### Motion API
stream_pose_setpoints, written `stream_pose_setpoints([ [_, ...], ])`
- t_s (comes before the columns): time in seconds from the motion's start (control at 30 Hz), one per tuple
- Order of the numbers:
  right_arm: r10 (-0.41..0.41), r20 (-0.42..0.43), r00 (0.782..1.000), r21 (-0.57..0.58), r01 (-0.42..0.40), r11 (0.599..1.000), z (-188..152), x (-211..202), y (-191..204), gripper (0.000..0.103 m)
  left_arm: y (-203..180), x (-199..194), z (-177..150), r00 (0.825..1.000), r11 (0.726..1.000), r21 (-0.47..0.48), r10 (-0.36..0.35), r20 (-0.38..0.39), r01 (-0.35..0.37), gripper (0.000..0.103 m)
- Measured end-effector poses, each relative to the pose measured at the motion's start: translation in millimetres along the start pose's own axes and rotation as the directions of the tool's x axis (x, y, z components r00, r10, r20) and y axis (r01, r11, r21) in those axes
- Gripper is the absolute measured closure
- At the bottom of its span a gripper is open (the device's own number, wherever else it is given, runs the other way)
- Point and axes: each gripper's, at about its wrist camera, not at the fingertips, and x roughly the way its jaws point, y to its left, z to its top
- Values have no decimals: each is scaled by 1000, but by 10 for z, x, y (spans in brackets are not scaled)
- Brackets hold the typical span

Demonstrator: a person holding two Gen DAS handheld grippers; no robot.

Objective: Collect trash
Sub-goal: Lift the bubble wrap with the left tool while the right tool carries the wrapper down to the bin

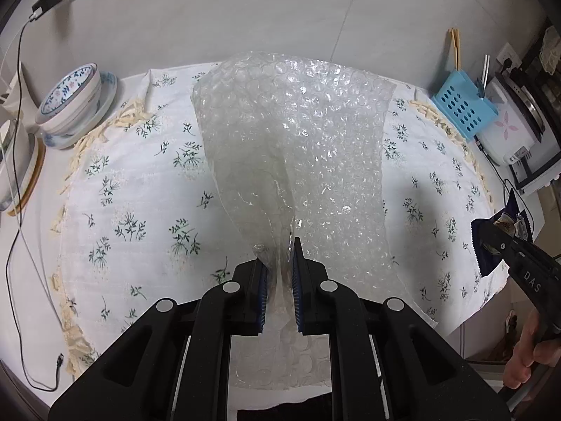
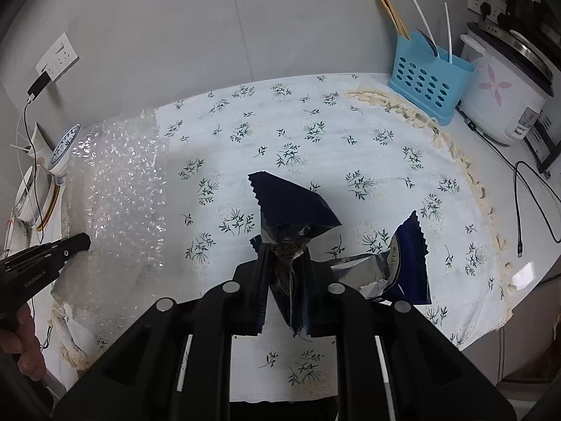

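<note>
The left tongs (image 1: pixel 279 270) were clamped on a gathered edge of the clear bubble-wrap sheet (image 1: pixel 298 133), which draped onto the floral-clothed tabletop (image 1: pixel 133 189). The right tongs (image 2: pixel 289 273) were clamped on a torn dark-blue foil snack wrapper (image 2: pixel 291 203), held above the cloth. Both items appeared light, limp and slippery; a bunched fold was judged the surest hold.

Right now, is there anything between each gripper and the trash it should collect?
No. The left gripper is already shut on the bubble wrap, and the right gripper is shut on the dark blue wrapper. No bin is visible, so the path to it cannot be judged.
</note>
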Motion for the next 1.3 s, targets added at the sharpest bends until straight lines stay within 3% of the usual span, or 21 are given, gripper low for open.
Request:
stream_pose_setpoints([
  [0.57, 53, 16, 998, -19, -53, 998, -436, -339, 13, 89, -233, -288, -559, 999, 999, 24, -34, 17, 33, 92],
  [1.3, 115, -4, 993, -61, -115, 991, -1236, -751, -203, 89, -566, -599, -1640, 998, 998, 11, -67, -2, 67, 92],
])
